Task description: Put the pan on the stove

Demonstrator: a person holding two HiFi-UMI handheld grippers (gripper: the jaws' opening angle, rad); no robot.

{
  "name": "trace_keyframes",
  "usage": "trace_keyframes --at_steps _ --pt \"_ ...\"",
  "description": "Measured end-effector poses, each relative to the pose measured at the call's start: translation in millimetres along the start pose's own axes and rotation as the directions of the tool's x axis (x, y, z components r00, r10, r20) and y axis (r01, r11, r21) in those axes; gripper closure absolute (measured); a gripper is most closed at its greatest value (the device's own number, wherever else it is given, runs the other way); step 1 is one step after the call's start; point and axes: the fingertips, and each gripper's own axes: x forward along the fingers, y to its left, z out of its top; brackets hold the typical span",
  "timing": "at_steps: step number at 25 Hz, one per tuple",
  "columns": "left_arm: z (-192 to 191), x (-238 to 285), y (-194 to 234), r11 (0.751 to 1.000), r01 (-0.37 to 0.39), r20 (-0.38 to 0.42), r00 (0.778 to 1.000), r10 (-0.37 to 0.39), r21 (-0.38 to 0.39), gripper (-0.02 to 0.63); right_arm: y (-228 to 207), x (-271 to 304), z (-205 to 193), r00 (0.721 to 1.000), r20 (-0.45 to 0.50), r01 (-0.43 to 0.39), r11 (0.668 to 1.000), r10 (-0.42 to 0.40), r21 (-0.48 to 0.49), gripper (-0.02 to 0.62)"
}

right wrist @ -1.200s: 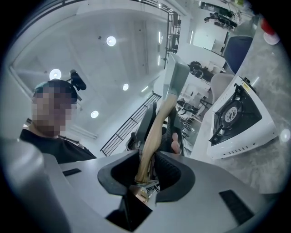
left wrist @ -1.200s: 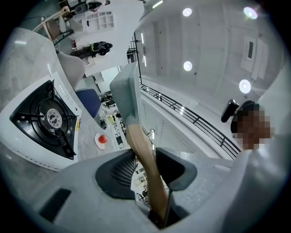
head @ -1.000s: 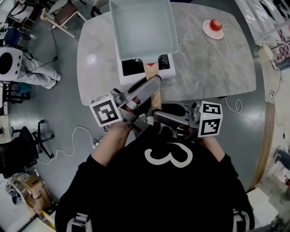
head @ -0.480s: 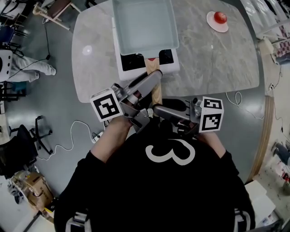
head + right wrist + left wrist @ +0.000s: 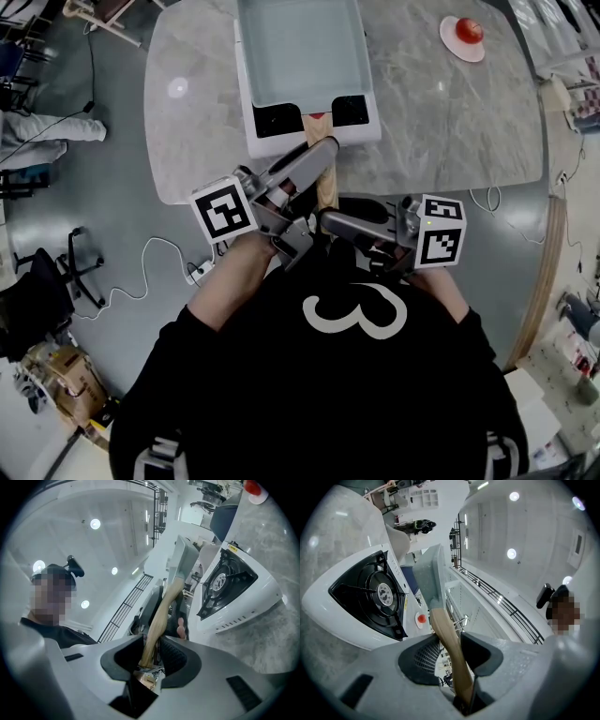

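Note:
A pale grey square pan [image 5: 305, 52] with a wooden handle [image 5: 323, 183] hangs over the white single-burner stove [image 5: 309, 120] on the marble table [image 5: 450, 122]. My left gripper [image 5: 322, 155] is shut on the handle, close to the pan. My right gripper [image 5: 328, 223] is shut on the handle's near end, from the right. In the left gripper view the handle [image 5: 451, 651] runs between the jaws to the pan [image 5: 427, 581], which stands a little off the black burner [image 5: 377, 595]. The right gripper view shows the handle [image 5: 161, 611], pan [image 5: 185, 559] and stove [image 5: 234, 585] likewise.
A red fruit on a small white plate [image 5: 466, 36] sits at the table's far right. White cables [image 5: 155, 272] trail on the grey floor to the left, near a black chair [image 5: 47, 291]. The person's black shirt fills the bottom of the head view.
Both grippers have sunk a little with the pan, bringing it closer to the stove. Both grips on the handle are unchanged.

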Motion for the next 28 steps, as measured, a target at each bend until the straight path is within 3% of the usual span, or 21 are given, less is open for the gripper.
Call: trace_keyframes --at_steps 28 --pt "-17.3 -7.9 39.8 0.989 -0.074 -0.003 0.997 0.074 -0.128 0.457 -24.3 -2.9 -18.5 1.0 -0.005 0.022 0.994 -0.022 0.11 0.491"
